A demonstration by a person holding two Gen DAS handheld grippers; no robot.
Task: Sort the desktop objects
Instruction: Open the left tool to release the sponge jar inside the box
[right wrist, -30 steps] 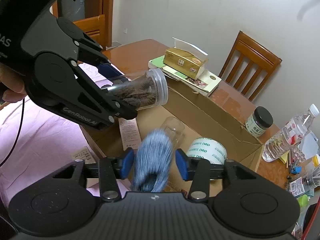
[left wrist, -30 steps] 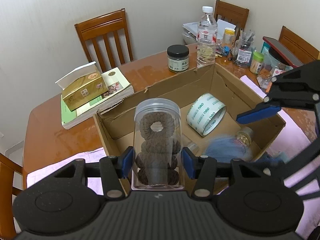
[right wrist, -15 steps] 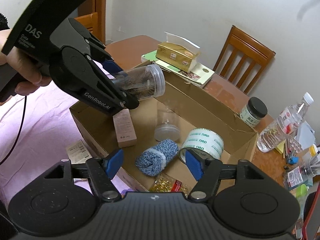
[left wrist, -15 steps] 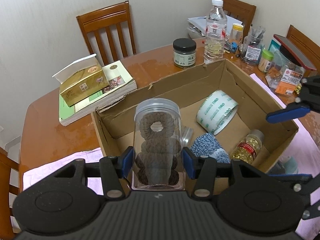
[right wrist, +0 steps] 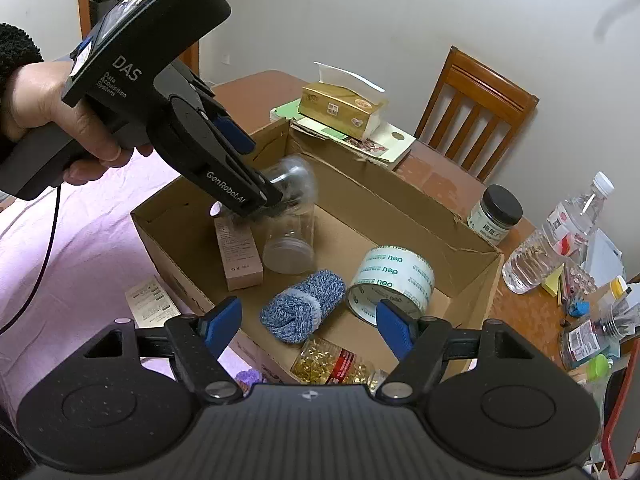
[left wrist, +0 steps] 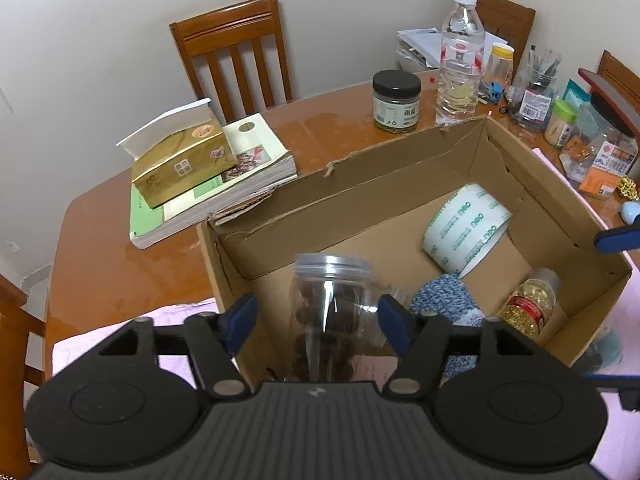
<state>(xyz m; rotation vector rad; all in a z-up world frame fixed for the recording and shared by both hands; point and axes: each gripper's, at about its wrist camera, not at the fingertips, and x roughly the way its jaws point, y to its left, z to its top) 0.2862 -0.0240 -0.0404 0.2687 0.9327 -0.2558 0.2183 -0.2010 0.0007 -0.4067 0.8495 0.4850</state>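
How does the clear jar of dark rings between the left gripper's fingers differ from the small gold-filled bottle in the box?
The clear jar is much larger than the gold-filled bottle. The jar holds dark brown rings and has no label in view; the bottle holds gold bits and carries a red label. The jar sits between the opening jaws of the left gripper, blurred; the bottle lies on its side on the floor of the cardboard box. Both are clear containers.

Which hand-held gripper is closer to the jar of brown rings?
Left. The left hand-held gripper is opening around the jar; the right hand-held gripper hangs over the blue sock.
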